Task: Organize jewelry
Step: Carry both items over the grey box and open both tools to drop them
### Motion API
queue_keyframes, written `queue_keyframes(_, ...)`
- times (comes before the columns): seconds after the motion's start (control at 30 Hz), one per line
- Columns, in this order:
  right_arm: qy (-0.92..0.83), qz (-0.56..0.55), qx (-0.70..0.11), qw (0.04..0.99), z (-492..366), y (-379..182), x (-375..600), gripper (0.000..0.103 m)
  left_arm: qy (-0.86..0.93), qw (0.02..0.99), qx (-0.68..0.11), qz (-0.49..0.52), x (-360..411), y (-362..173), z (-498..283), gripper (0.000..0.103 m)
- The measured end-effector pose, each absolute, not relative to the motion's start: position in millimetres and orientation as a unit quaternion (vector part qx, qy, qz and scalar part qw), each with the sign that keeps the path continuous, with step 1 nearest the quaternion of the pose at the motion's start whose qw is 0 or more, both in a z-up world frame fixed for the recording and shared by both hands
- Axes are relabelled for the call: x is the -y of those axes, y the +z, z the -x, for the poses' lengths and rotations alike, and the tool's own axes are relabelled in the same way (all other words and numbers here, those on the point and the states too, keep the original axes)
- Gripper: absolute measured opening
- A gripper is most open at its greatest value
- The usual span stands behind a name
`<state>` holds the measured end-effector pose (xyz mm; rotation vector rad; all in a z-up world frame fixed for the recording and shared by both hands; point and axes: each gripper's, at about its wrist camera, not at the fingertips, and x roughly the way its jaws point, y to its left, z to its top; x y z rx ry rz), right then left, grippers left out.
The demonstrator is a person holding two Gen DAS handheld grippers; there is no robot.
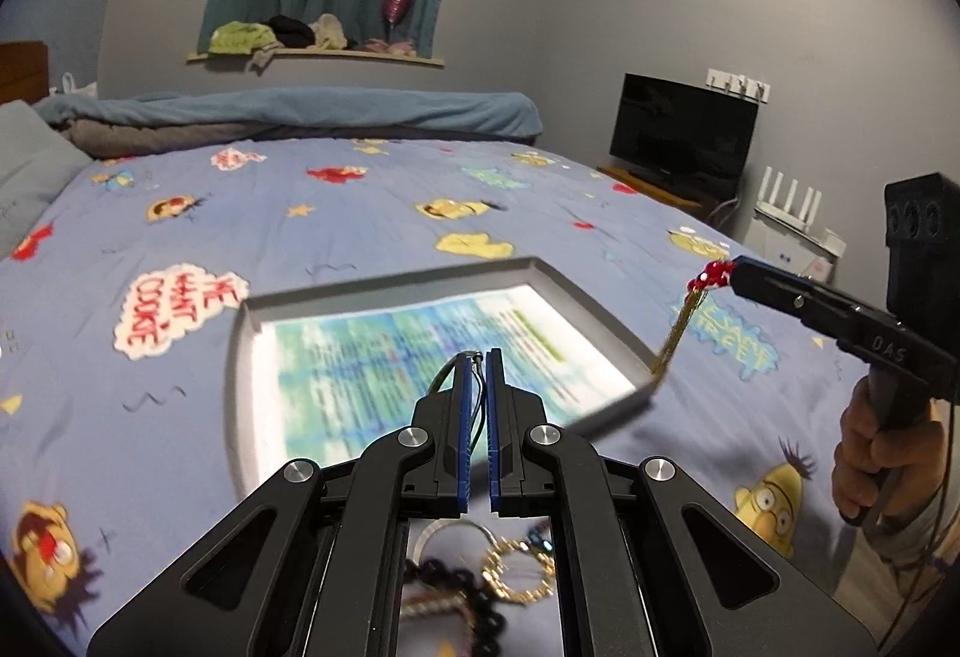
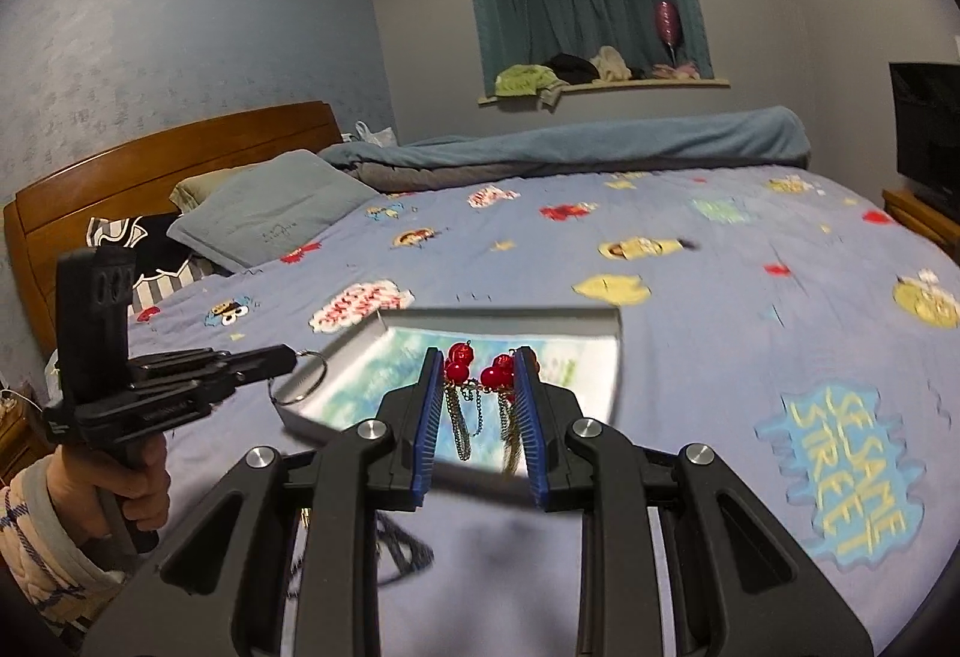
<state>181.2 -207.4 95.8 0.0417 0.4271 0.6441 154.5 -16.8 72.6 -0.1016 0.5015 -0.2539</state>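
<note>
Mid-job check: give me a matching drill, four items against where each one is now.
Items:
1. red-bead tassel jewelry
2. metal ring
3. grey tray
4. black bead bracelet

Places:
A. lying on the bedspread, paper-lined
B. clamped in the right gripper
C. on the bed below the left gripper's body
D. pinched in the shut left gripper

Pairs: 1-B, 2-D, 3-A, 4-C

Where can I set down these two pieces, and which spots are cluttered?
The grey tray looks bare: only its printed liner shows. The bedspread between the tray's far rim and the rolled blue blanket is free too. It is crowded just under the left gripper, where the loose jewelry pile lies.
</note>
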Motion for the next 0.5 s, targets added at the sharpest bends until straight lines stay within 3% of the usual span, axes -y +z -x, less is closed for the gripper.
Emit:
queue_keyframes(0.23,0.322,-0.006,-0.204,0.924,-201.8,109.9,182.4,0.024,-0.115,0.959,-0.253,0.045,8.4,74.1,-177.1,0.005)
queue_keyframes(0.5,0.313,0.008,-0.267,0.911,-237.2,65.3,164.0,0.024,-0.098,0.947,-0.304,0.045,1.9,37.7,-210.7,0.005)
